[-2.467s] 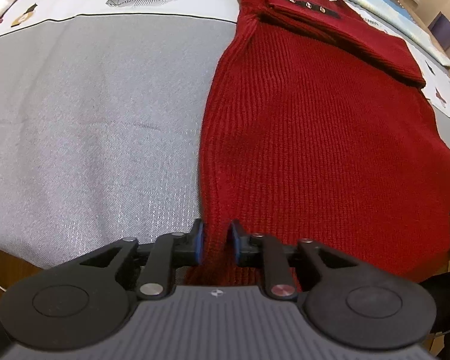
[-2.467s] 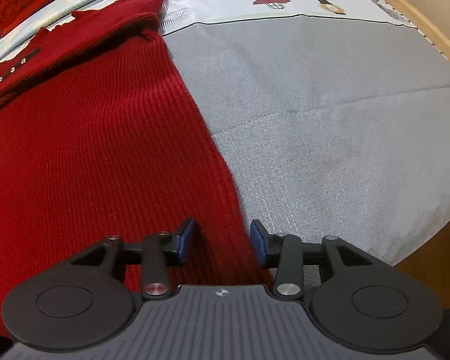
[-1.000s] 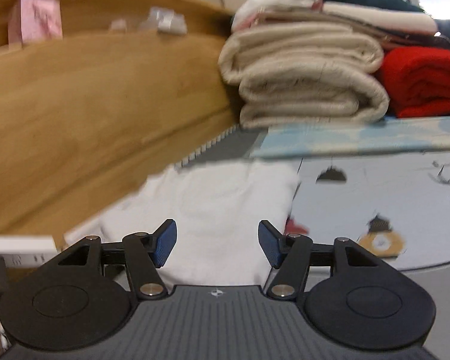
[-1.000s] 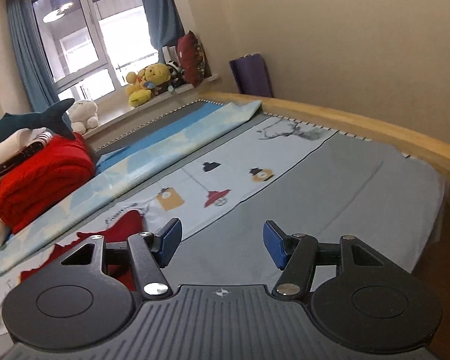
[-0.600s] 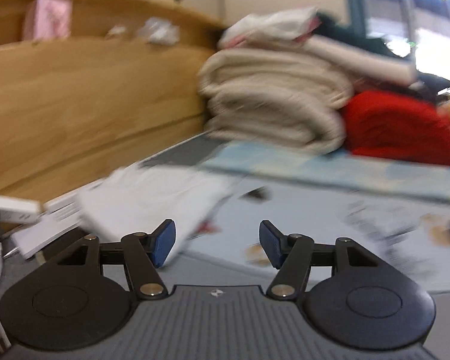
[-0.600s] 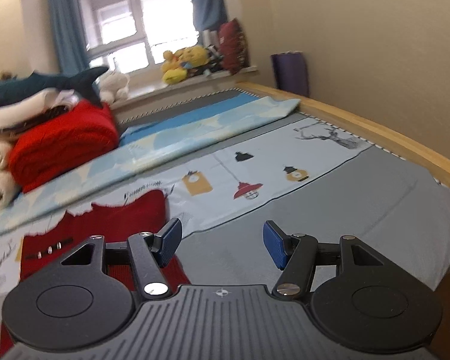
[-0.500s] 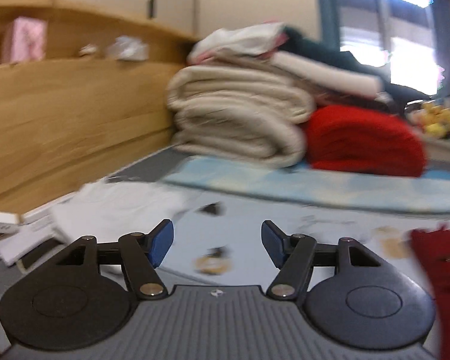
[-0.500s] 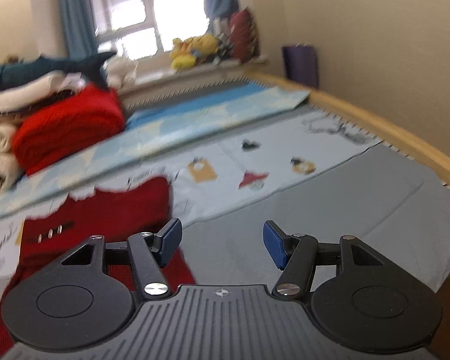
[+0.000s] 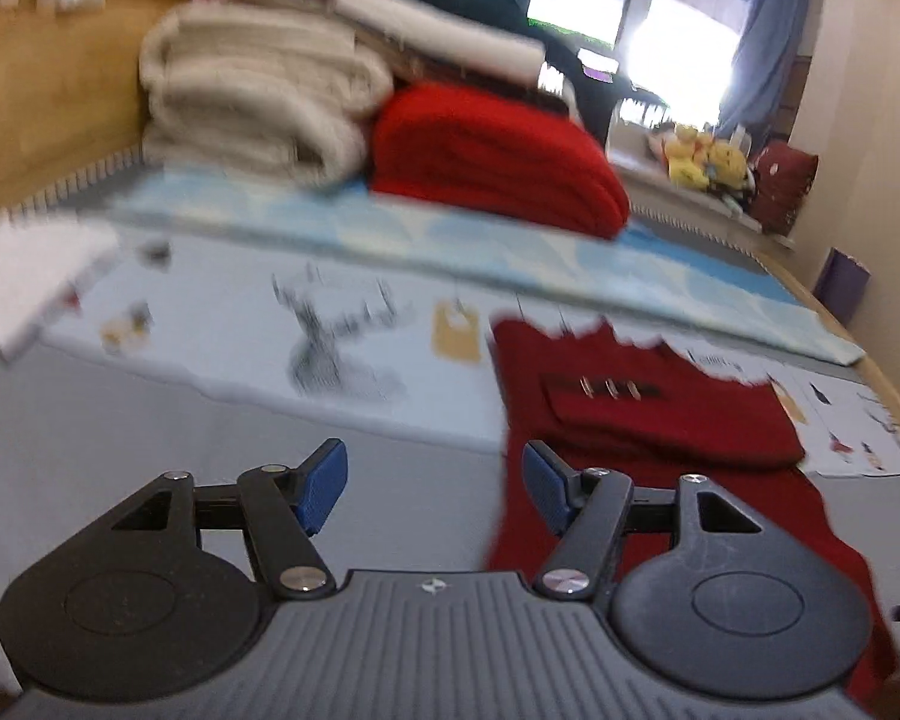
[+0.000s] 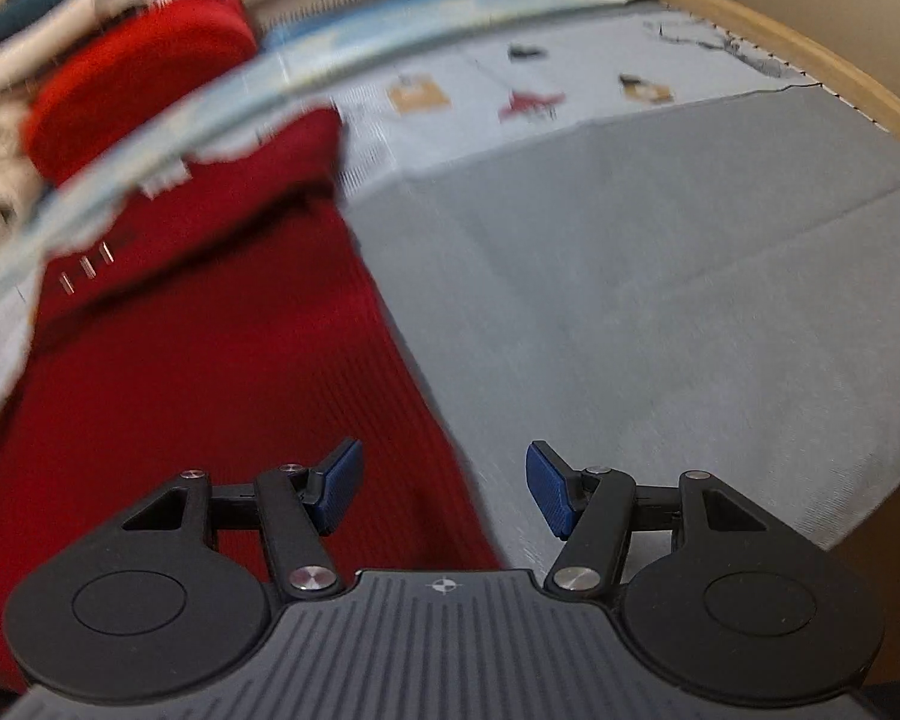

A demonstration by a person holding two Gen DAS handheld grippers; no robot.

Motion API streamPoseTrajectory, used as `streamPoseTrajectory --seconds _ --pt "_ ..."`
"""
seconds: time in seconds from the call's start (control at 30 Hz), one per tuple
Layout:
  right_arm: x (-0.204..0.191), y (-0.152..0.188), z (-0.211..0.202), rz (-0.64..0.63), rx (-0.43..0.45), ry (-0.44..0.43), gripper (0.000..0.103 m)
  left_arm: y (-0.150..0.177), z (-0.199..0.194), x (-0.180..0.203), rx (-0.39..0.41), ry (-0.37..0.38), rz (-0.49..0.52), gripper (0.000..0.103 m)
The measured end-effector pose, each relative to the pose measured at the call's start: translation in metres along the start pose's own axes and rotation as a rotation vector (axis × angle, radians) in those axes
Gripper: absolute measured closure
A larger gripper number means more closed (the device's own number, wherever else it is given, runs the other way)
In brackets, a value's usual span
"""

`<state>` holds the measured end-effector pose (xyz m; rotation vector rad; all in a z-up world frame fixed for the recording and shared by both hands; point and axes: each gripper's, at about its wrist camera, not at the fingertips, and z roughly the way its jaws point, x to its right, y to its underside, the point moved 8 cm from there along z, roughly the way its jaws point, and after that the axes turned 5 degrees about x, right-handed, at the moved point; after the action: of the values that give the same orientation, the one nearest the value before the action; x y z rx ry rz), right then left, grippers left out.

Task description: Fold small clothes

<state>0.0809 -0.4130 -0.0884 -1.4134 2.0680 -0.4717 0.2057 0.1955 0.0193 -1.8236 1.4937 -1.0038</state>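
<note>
The red knit sweater [image 9: 648,420] lies flat on the grey bedsheet [image 10: 660,300], its top part folded down with three small buttons showing. The left gripper [image 9: 435,486] hangs above the sweater's left edge, jaws spread wide and empty. The right gripper [image 10: 444,486] hangs over the right edge, likewise wide apart, gripping nothing. A stack of folded blankets [image 9: 342,90] sits beyond.

Both grippers look alike. The left gripper [image 9: 435,486] and right gripper [image 10: 444,489] each have a ribbed grey body with a small crosshair mark, two round black discs, black link arms with silver screws, and textured blue fingers [image 9: 321,483].
</note>
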Motion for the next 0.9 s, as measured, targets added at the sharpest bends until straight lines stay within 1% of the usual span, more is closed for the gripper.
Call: streamPoseTrajectory --seconds 0.07,0.1,0.17,0.23,0.27,0.3,0.37,0.47,0.53,0.57,0.63,0.7,0.77,0.8,0.83,0.87,0.9 --pt "-0.001 0.0 0.001 0.015 -0.009 -0.013 0.041 0.029 0.008 0.003 -0.073 -0.011 -0.044 0.037" --pt "-0.002 -0.001 0.001 0.03 -0.011 -0.016 0.041 0.043 0.014 0.004 -0.125 -0.023 -0.065 0.04" --pt "-0.001 -0.001 0.003 0.054 -0.022 -0.015 0.041 0.075 0.025 0.001 -0.268 -0.039 -0.092 0.04" --pt "-0.001 0.002 0.007 0.052 -0.047 -0.008 0.041 0.104 0.033 0.002 -0.393 -0.047 -0.061 0.04" --pt "0.0 0.005 0.01 0.042 -0.062 0.001 0.041 0.113 0.034 0.003 -0.426 -0.048 -0.049 0.04" --pt "0.001 0.007 0.012 0.034 -0.078 0.007 0.041 0.119 0.035 0.004 -0.45 -0.032 -0.045 0.04" --pt "0.002 0.012 0.016 0.033 -0.113 0.021 0.041 0.127 0.037 0.006 -0.485 0.002 -0.054 0.04" --pt "0.001 0.021 0.022 0.024 -0.167 0.039 0.041 0.134 0.038 0.005 -0.523 0.012 -0.062 0.043" --pt "-0.002 0.026 0.025 -0.003 -0.192 0.054 0.041 0.143 0.04 0.008 -0.557 0.019 -0.058 0.051" --pt "-0.003 0.029 0.026 -0.015 -0.203 0.059 0.041 0.147 0.042 0.01 -0.572 0.023 -0.05 0.052" --pt "-0.005 0.03 0.026 -0.027 -0.211 0.064 0.041 0.152 0.044 0.015 -0.599 0.028 -0.021 0.059" --pt "-0.004 0.031 0.026 -0.024 -0.216 0.068 0.041 0.157 0.046 0.019 -0.625 0.032 0.008 0.063" --pt "-0.005 0.032 0.026 -0.025 -0.219 0.073 0.041 0.16 0.048 0.021 -0.626 0.035 0.029 0.066" --pt "-0.006 0.032 0.026 -0.032 -0.22 0.075 0.041 0.16 0.048 0.021 -0.628 0.039 0.029 0.07" --pt "-0.007 0.033 0.025 -0.041 -0.221 0.074 0.042 0.16 0.049 0.021 -0.629 0.042 0.028 0.075" --pt "-0.009 0.034 0.024 -0.053 -0.222 0.069 0.044 0.16 0.05 0.022 -0.63 0.044 0.029 0.078" --pt "-0.012 0.034 0.024 -0.061 -0.221 0.06 0.05 0.16 0.051 0.023 -0.63 0.047 0.034 0.082"
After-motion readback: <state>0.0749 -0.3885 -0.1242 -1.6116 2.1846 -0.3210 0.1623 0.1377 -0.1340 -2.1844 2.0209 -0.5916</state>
